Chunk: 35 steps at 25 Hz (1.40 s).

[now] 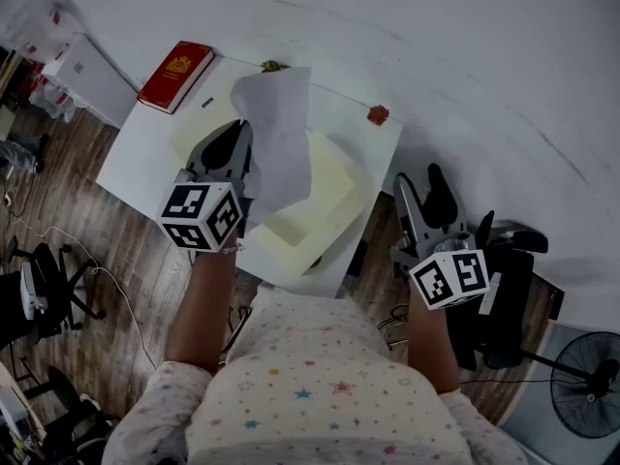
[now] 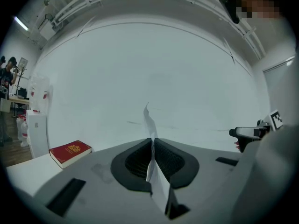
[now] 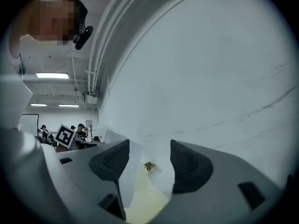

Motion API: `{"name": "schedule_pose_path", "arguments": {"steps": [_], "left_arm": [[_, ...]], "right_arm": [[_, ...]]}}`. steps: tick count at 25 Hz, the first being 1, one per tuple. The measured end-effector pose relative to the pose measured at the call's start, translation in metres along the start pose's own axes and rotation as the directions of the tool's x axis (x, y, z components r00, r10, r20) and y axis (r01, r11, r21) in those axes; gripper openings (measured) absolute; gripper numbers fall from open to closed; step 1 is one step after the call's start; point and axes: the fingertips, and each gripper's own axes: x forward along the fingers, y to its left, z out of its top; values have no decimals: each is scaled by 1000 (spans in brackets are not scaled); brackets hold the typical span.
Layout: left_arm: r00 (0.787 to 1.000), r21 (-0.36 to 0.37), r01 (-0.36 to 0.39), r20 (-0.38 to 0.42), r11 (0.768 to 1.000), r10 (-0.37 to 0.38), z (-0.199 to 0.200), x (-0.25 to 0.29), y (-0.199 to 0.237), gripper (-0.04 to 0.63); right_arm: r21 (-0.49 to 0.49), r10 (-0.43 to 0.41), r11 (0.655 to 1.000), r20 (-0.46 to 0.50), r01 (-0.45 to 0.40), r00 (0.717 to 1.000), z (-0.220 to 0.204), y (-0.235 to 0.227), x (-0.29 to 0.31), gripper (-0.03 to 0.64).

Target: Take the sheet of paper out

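Note:
A white sheet of paper (image 1: pixel 281 134) stands lifted above a cream folder (image 1: pixel 329 192) lying on the white table (image 1: pixel 145 153). My left gripper (image 1: pixel 242 139) is shut on the sheet's left edge. In the left gripper view the sheet (image 2: pixel 149 120) runs edge-on between the closed jaws of the left gripper (image 2: pixel 152 146) and sticks up past them. My right gripper (image 1: pixel 418 177) is off the table's right side, open and empty. Between the jaws of the right gripper (image 3: pixel 149 155), its view shows the cream folder (image 3: pixel 145 199) and the raised sheet (image 3: pixel 125 169).
A red book (image 1: pixel 176 76) (image 2: pixel 70 152) lies at the table's far left corner. A small green thing (image 1: pixel 274 66) (image 3: pixel 149 165) and a small red thing (image 1: pixel 378 114) sit at the far edge. Black chairs (image 1: pixel 48 279) (image 1: pixel 504 289) flank the table; a fan (image 1: pixel 591 386) stands right.

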Motion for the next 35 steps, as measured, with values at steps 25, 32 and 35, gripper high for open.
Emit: {"name": "schedule_pose_path", "arguments": {"steps": [25, 32, 35], "left_arm": [[994, 54, -72, 89, 996, 67, 5, -51, -36, 26], [987, 59, -70, 150, 996, 60, 3, -67, -58, 26], [985, 65, -67, 162, 996, 56, 2, -75, -69, 26]], "right_arm": [[-47, 14, 999, 36, -13, 999, 10, 3, -42, 40], [-50, 21, 999, 38, -19, 999, 5, -1, -55, 8], [-53, 26, 998, 37, -24, 999, 3, -1, -58, 3]]}}
